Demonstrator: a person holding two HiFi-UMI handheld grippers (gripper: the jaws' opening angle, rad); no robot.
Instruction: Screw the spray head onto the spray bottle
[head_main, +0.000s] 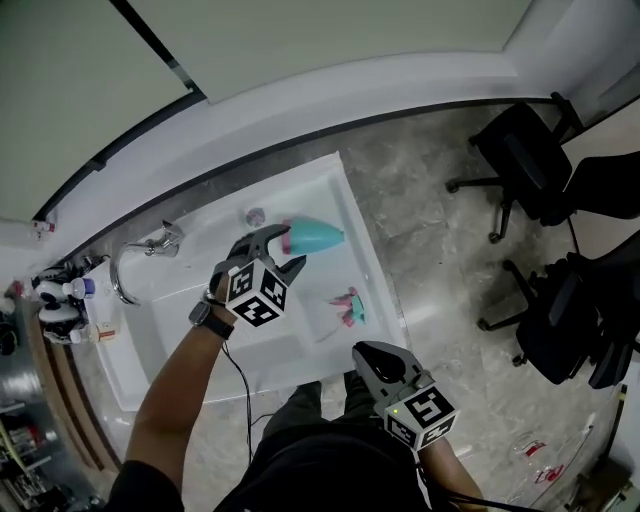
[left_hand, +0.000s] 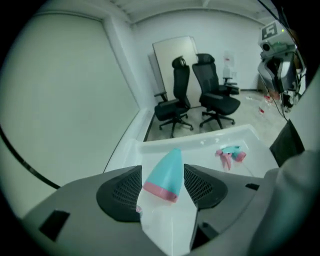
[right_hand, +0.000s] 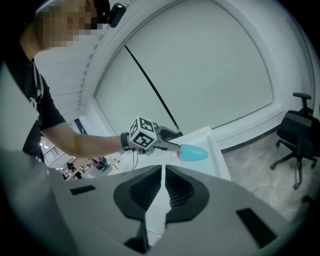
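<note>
Spray bottle (left_hand: 168, 172) lies between parted jaws of left gripper (left_hand: 162, 170); right gripper (right_hand: 163, 172) clenched, empty.

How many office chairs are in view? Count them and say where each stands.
2. One office chair stands on the floor beyond the far end of the sink; the other office chair is close beside it, to its right. More could be out of frame.
</note>
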